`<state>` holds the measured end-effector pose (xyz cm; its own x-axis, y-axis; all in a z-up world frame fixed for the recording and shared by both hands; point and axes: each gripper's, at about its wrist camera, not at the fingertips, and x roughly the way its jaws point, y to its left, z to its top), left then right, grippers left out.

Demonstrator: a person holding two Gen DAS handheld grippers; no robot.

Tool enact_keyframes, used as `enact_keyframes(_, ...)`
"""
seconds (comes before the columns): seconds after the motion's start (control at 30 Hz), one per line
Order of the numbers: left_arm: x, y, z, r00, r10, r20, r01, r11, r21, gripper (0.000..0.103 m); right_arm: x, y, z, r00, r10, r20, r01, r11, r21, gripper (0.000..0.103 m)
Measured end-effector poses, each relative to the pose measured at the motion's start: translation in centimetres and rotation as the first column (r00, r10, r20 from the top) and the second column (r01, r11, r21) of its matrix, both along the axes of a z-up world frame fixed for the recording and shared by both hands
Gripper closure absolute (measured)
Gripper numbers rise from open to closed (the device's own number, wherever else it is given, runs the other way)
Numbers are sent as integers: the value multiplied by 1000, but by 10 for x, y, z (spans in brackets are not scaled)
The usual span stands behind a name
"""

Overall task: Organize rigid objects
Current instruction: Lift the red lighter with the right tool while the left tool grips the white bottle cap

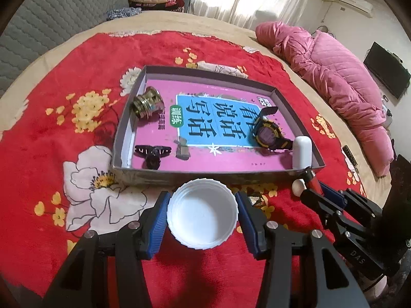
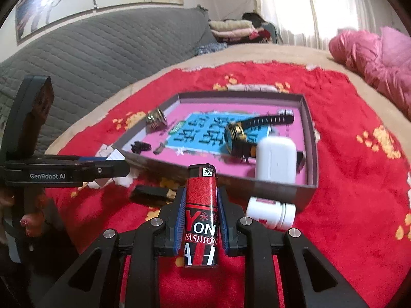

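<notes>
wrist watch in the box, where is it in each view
Left wrist view: the watch lies in the box's near right part, just left of the white case.
Right wrist view: the watch sits right of centre in the box, partly behind the white case.
Shared landmark: the blue panel with large characters on the box floor.

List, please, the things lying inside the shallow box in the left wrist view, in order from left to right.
Metal threaded fitting → black hair clip → small brown piece → watch with yellow bezel → white case, standing in the near right corner.
</notes>
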<state>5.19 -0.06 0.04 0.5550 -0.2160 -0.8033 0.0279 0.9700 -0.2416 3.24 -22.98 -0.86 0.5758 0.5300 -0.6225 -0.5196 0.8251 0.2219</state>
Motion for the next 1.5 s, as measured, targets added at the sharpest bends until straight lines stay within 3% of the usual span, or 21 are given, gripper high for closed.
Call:
enact_keyframes(0.4, -2, -5, 11, 1000, -2, 28, 0, 999, 48, 52, 0, 0, 11, 999, -8, 41, 7, 1000, 26, 80)
enact_keyframes(0.67, 3, -6, 11, 999, -5, 41, 2, 998, 65, 52, -2, 10, 18, 995, 8, 97, -7, 1000, -17, 80)
enact_keyframes(1.07, 14, -5, 10, 999, 7, 49, -10, 997, 73, 52, 25, 13, 33, 989, -70, 128, 65, 997, 41, 80)
enact_keyframes(1.3, 23, -5, 11, 999, 23, 50, -27, 996, 85, 52, 56, 11, 31, 985, -142, 95, 133, 986, 101, 80)
enact_keyframes(1.5, 33, -5, 13, 998, 29, 58, -35, 992, 119, 52, 59, 18, 23, 988, -116, 105, 108, 991, 79, 80)
